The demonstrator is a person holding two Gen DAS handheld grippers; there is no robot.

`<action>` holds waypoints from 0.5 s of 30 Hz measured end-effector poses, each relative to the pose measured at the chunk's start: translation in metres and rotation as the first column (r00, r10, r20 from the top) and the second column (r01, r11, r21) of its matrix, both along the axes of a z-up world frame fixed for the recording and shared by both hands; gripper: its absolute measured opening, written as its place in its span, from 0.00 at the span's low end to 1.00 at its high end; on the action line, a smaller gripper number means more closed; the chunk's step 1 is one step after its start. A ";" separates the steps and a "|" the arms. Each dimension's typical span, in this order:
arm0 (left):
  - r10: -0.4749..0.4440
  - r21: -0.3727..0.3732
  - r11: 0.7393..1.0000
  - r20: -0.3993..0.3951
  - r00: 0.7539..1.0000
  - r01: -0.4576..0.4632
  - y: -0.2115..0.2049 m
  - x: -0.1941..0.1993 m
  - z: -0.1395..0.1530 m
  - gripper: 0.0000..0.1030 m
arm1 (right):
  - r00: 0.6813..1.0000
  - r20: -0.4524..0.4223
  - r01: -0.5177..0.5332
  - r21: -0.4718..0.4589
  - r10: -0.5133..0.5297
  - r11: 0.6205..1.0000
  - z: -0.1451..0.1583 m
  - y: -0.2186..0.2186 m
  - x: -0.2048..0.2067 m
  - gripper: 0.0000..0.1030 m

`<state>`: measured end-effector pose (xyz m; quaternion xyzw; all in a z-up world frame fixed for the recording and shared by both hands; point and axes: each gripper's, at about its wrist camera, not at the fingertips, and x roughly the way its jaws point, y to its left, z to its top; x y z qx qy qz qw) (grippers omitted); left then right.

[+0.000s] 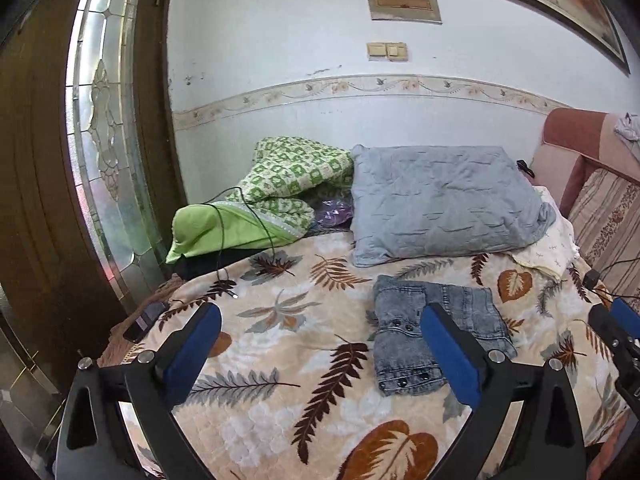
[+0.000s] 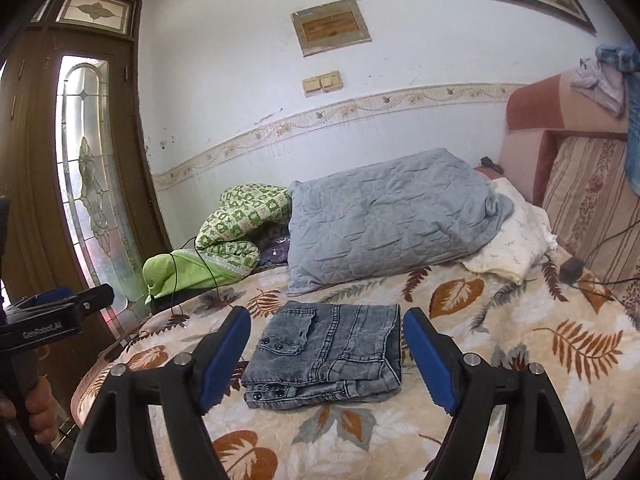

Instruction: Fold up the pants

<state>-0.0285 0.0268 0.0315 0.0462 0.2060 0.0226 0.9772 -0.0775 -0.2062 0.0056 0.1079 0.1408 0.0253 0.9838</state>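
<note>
Pants (image 2: 326, 354) folded, flat on leaf-print bed cover (image 2: 500, 360), btwn right tongs (image 2: 326, 360), spread wide, gripping nothing. Left tongs (image 1: 320, 354) also wide, empty. Beyond: grey pillow (image 2: 384, 216), green quilt (image 2: 240, 224), black cable (image 1: 224, 256).

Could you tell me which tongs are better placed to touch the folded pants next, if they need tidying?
Right, probably. The right tongs are open and frame the folded pants; the left tongs, also open, point mostly at bare blanket, pants off-centre.
</note>
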 end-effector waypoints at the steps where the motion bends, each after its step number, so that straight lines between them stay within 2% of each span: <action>1: 0.010 0.001 1.000 0.005 1.000 -0.010 0.004 -0.001 0.000 0.97 | 1.000 0.004 -0.004 -0.009 0.004 1.000 0.003 0.004 -0.001 0.80; 7: 0.053 0.009 0.999 0.006 0.999 -0.053 0.027 -0.002 -0.006 0.97 | 0.999 0.008 -0.049 -0.074 0.050 0.996 0.012 0.035 -0.002 0.81; 12: 0.077 0.024 0.997 -0.010 0.997 -0.077 0.041 -0.001 -0.013 0.97 | 0.996 -0.016 -0.092 -0.128 0.091 0.988 0.009 0.061 0.000 0.81; 15: 0.126 0.049 0.991 -0.015 0.992 -0.126 0.046 -0.005 -0.017 0.97 | 0.993 -0.027 -0.114 -0.144 0.111 0.983 0.006 0.071 0.001 0.81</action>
